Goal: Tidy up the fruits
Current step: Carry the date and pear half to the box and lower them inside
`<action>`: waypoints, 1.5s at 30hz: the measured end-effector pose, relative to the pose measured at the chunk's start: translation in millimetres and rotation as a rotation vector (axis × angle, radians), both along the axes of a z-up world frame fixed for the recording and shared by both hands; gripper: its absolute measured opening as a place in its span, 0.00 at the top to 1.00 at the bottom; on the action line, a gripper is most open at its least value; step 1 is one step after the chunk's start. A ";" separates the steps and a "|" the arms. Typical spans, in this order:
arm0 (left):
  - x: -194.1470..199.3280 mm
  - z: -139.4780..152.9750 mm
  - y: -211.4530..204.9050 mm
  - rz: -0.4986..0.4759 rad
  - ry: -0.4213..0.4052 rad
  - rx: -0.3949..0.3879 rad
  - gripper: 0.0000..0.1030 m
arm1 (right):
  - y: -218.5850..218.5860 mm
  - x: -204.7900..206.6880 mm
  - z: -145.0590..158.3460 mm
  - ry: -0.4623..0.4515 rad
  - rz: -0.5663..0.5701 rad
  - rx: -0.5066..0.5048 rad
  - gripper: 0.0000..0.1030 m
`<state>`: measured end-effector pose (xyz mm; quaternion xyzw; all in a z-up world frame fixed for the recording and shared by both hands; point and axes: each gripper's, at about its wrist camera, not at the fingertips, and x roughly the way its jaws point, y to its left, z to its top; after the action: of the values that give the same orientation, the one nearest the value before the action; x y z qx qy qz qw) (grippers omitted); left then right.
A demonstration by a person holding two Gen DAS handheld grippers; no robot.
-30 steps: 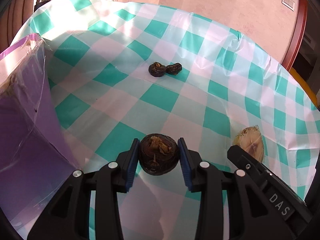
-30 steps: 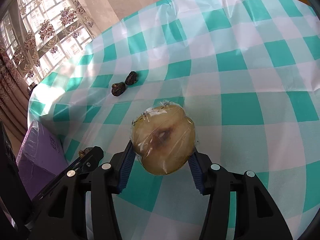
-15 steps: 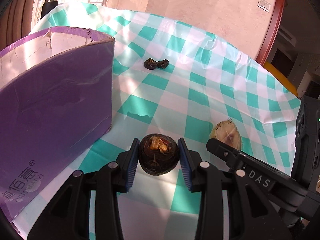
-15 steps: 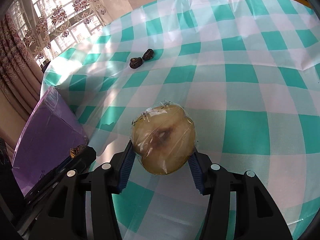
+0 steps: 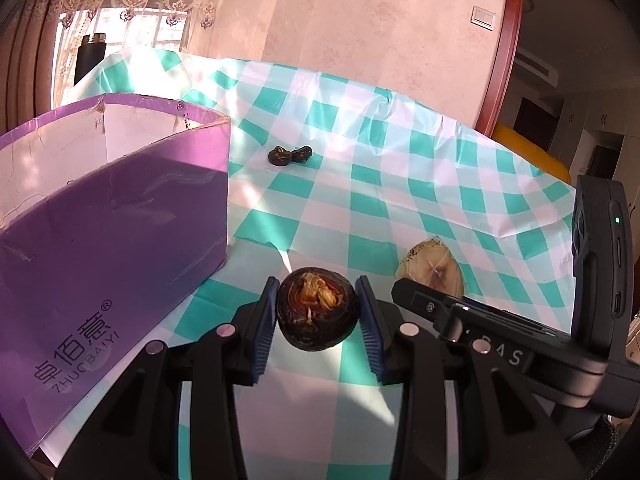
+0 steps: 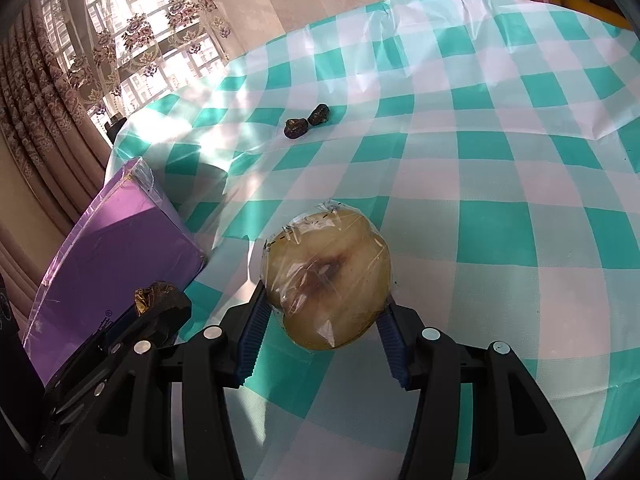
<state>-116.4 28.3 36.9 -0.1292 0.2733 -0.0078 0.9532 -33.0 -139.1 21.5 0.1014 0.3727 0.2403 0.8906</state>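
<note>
Fruits are being carried, one per gripper, above the tabletop [image 6: 500,168]. The left gripper [image 5: 317,309] is pinching a dark round fruit [image 5: 316,312] across its widest part; it is looking firm and light, with a cracked, flaky crown best kept clear of the pads. The right gripper [image 6: 322,322] is pinching a film-wrapped pear half [image 6: 328,280] at its flanks; the film is probably making it slippery and the browning flesh soft, so light pressure is advisable. Two small dark fruits [image 6: 307,121] are lying on the cloth, touching or nearly so. A purple box [image 5: 112,216] is standing open at left, reading "ZHUOBAIYI" below Chinese characters; the right gripper body is showing "DAS", partly hidden.
</note>
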 end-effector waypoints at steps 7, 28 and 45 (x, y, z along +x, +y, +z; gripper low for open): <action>-15.3 7.6 14.5 0.103 -0.075 0.034 0.62 | -2.3 -6.4 8.9 -0.054 0.007 0.061 0.50; -78.3 63.5 64.8 0.435 -0.270 0.109 0.62 | 58.3 -28.4 59.4 -0.166 0.140 0.183 0.50; -119.3 65.3 147.2 0.723 -0.215 0.045 0.62 | 206.1 -54.0 83.2 -0.257 0.428 -0.113 0.50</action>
<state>-235.7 175.4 102.1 -0.1951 0.1084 0.3218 0.9201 -87.0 67.0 104.7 -0.0611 0.2820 0.4131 0.8638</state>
